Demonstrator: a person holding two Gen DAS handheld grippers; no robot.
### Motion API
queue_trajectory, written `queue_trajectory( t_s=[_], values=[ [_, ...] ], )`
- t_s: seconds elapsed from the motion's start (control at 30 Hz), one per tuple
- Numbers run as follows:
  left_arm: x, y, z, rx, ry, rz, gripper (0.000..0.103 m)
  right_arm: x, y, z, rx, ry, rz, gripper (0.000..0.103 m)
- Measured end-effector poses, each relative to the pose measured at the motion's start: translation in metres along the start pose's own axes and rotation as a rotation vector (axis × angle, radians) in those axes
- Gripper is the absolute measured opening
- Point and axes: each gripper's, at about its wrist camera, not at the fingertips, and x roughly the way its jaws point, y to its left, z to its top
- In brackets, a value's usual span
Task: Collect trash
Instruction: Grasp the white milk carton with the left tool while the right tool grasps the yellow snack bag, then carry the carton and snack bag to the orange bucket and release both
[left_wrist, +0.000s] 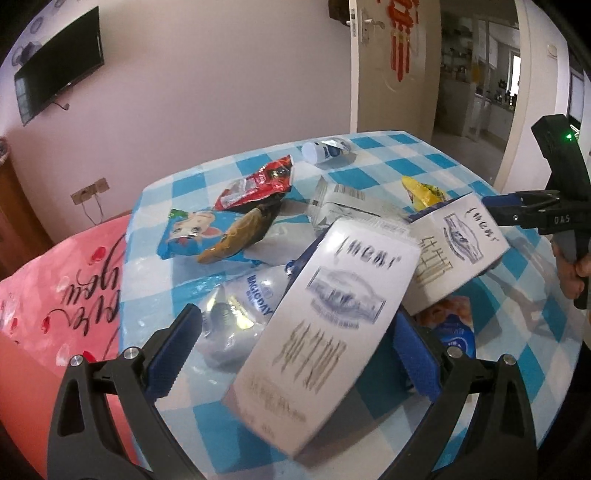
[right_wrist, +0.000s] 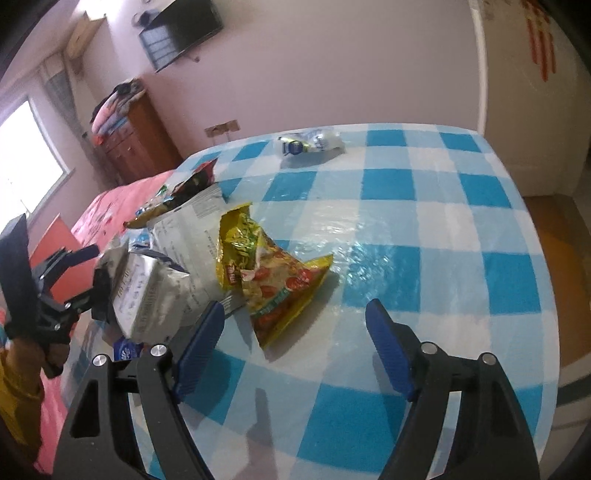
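A pile of trash lies on a table with a blue-and-white checked cloth (left_wrist: 369, 162). My left gripper (left_wrist: 295, 350) is open around a white milk carton (left_wrist: 325, 317), which lies tilted between its fingers; whether the pads touch it I cannot tell. A second white carton (left_wrist: 458, 251) lies behind it. A blue cartoon wrapper (left_wrist: 192, 229), a red wrapper (left_wrist: 255, 184) and a silver pouch (left_wrist: 240, 310) lie to the left. My right gripper (right_wrist: 295, 347) is open and empty, just short of a yellow snack bag (right_wrist: 269, 273). It shows at the right edge (left_wrist: 517, 210) of the left view.
A small white yogurt bottle (left_wrist: 325, 149) lies at the table's far side, also seen in the right wrist view (right_wrist: 310, 142). A bed with a pink cover (left_wrist: 62, 295) stands left of the table. An open doorway (left_wrist: 476, 74) is behind the table.
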Motion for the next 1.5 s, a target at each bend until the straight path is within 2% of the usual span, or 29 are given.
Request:
queue_trajectory(
  t_s=[0.2, 0.33, 0.4, 0.47, 0.67, 0.73, 0.77, 0.9, 1.13, 1.23, 1.5],
  values=[
    [0.006, 0.004, 0.002, -0.045, -0.005, -0.044, 0.098, 0.018, 0.016, 0.008, -0.125, 0.017, -0.051, 0.084],
    [0.006, 0.008, -0.002, -0.094, -0.003, -0.07, 0.078, 0.03, 0.027, 0.012, -0.19, 0.024, -0.055, 0.087],
    [0.005, 0.009, -0.003, -0.116, 0.0, -0.068, 0.075, 0.038, 0.029, 0.015, -0.203, 0.032, -0.063, 0.087],
    [0.004, 0.01, -0.005, -0.141, 0.003, -0.073, 0.065, 0.042, 0.03, 0.018, -0.203, 0.031, -0.054, 0.087],
    [-0.002, 0.006, -0.01, -0.195, 0.002, -0.036, 0.062, 0.05, 0.03, 0.023, -0.201, 0.033, -0.057, 0.086],
    [-0.003, 0.006, -0.011, -0.214, 0.001, -0.039, 0.061, 0.05, 0.031, 0.022, -0.2, 0.037, -0.043, 0.077],
    [-0.005, 0.006, -0.011, -0.23, -0.001, -0.036, 0.061, 0.049, 0.032, 0.022, -0.201, 0.039, -0.041, 0.069],
    [-0.011, 0.007, -0.013, -0.278, -0.017, -0.027, 0.061, 0.045, 0.034, 0.018, -0.203, 0.036, -0.074, 0.061],
    [-0.032, 0.006, -0.014, -0.316, -0.061, -0.012, 0.061, 0.027, 0.024, 0.006, -0.107, 0.021, -0.058, 0.052],
    [-0.041, 0.005, -0.014, -0.335, -0.08, -0.015, 0.061, 0.015, 0.023, 0.002, -0.067, 0.005, -0.062, 0.043],
    [-0.078, 0.001, -0.008, -0.366, -0.154, -0.02, 0.061, -0.033, 0.031, 0.0, -0.002, -0.082, -0.06, 0.04]
  ],
)
